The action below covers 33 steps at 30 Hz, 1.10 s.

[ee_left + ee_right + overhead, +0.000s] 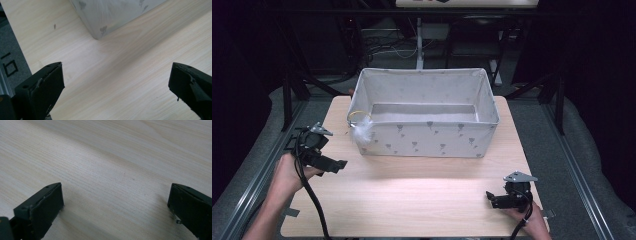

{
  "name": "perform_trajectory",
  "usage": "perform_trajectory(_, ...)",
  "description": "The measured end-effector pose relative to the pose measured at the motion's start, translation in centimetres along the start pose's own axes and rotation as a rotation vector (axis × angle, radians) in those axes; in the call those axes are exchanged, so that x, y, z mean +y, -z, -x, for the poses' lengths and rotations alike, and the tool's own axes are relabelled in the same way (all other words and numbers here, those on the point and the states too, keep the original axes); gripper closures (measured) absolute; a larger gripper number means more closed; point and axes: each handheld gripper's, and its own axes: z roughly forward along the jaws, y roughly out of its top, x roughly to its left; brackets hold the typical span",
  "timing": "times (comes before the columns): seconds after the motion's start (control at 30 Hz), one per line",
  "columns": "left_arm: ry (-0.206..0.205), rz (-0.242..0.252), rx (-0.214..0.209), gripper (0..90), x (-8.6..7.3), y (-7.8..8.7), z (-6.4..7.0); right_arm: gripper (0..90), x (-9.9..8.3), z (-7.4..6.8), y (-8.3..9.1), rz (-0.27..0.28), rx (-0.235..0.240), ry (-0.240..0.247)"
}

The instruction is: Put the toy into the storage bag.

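High view: near the surface's front right corner the right claw rests low, its jaws apart over bare wood. By the left edge a hand holds the left claw, jaws also spread wide, aimed at the near left corner of a grey fabric bin. A white feather on a yellow ring hangs at that corner. The bin sits along the far edge.
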Motion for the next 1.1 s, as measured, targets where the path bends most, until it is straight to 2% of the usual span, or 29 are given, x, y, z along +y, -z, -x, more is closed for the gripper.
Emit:
perform_trajectory(0.33,0.089,-0.040,0.009,0.2,-3.9,-4.7,-0.9,0.0,0.0,0.0,0.0,-0.001,0.000,0.000)
perform_trajectory(0.47,0.136,-0.057,-0.008,0.2,-5.5,-6.8,-1.0,0.0,0.0,0.0,0.0,0.000,0.002,0.000)
perform_trajectory(0.57,0.149,-0.067,-0.011,0.2,-6.6,-8.0,-0.8,0.0,0.0,0.0,0.0,-0.001,0.000,0.000)
perform_trajectory(0.8,0.192,-0.047,-0.024,0.2,-8.4,-9.6,-0.3,0.0,0.0,0.0,0.0,0.000,0.000,0.000)
perform_trajectory(0.93,0.190,-0.044,-0.024,0.1,-8.7,-9.7,-0.2,0.0,0.0,0.0,0.0,-0.001,0.002,0.000)
perform_trajectory(1.03,0.209,-0.024,-0.034,0.2,-9.1,-9.8,-0.3,0.0,0.0,0.0,0.0,-0.001,0.002,0.000)
perform_trajectory(1.1,0.219,-0.028,-0.042,0.2,-9.4,-9.9,-0.3,0.0,0.0,0.0,0.0,-0.002,0.002,0.000)
